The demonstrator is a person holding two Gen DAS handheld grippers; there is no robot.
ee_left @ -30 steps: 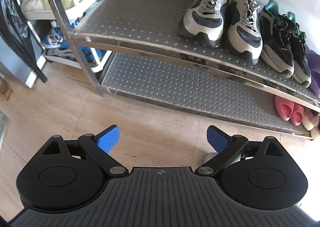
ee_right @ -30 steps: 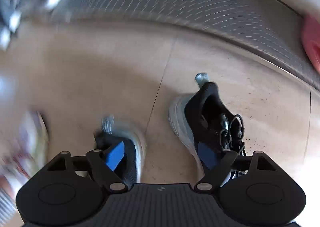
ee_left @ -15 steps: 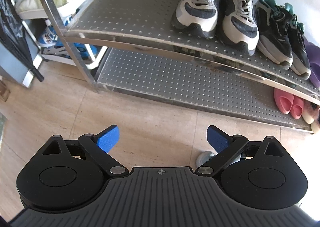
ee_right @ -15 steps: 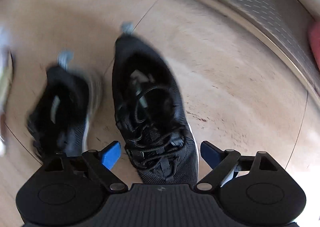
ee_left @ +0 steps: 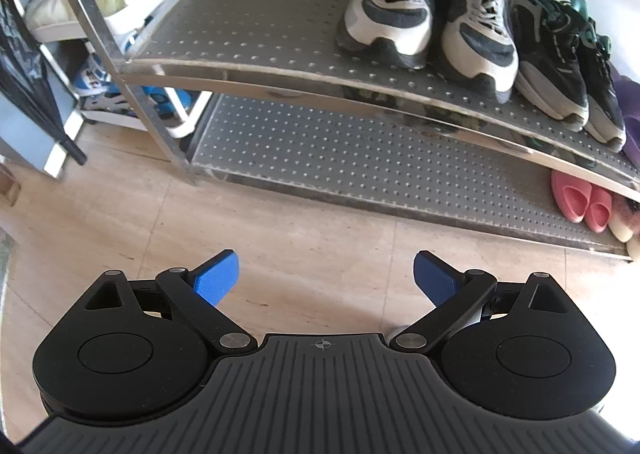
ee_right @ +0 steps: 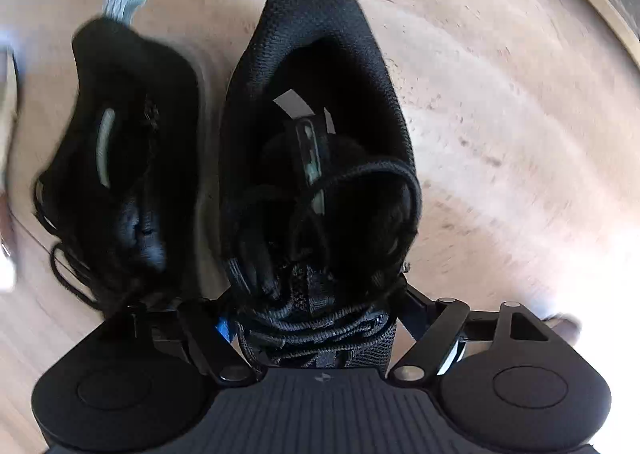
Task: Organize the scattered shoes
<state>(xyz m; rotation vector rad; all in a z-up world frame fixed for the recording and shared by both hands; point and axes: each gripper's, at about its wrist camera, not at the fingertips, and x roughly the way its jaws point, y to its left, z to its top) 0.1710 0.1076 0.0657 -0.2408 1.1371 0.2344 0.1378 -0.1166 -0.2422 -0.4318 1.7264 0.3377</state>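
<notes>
Black mesh sneaker (ee_right: 316, 158), on the tan floor (ee_right: 500, 102) directly under the right gripper (ee_right: 316, 328), whose closing jaws straddle its laced midfoot, probably for a lift; whether the pads press yet cannot be told. Upper: knit mesh, black laces, padded collar, grey heel tab at the far end. Its mate (ee_right: 120, 158) lies just beside, blurred. Left gripper (ee_left: 326, 278): wide, empty, hovering over bare floor. Beyond: a metal shoe rack (ee_left: 320, 150), lower shelf largely free, presumably the destination; grey-and-cream trainers (ee_left: 432, 14) above.
</notes>
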